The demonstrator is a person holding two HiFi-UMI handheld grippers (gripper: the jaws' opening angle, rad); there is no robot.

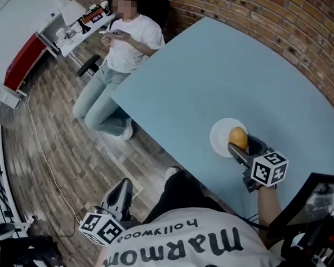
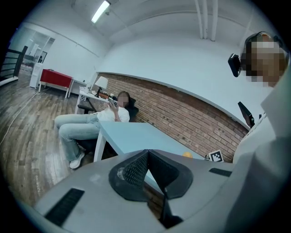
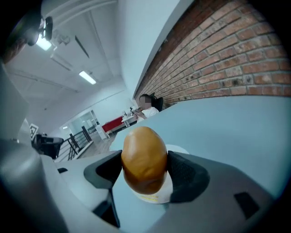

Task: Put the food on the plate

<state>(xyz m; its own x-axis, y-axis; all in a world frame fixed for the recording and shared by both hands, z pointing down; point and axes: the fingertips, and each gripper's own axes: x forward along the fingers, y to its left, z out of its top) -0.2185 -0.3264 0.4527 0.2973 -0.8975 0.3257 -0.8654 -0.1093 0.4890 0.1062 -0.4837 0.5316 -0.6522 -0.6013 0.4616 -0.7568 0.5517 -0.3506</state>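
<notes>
The right gripper (image 3: 144,175) clamps the smooth brown food (image 3: 144,154) by its sides over the plate (image 1: 218,140), near the front edge of the table (image 1: 215,76); it looks light, perhaps slippery; the left gripper (image 2: 146,159) is closed, empty

White T-shirt (image 1: 205,248) with dark printed lettering across it; dark trousers (image 1: 179,194) just beyond the T-shirt's hem. Left gripper (image 1: 121,188) to the T-shirt's left: dark grey body, marker cube (image 1: 101,229) white with black square patterns. Right gripper (image 1: 239,147) to the T-shirt's right: dark jaws, same white/black marker cube (image 1: 269,168). Gripper views: smooth light grey housings with dark rectangular slots, black jaw pads (image 2: 135,169) with fine grid texture. Black head camera (image 2: 234,64) above the T-shirt
</notes>
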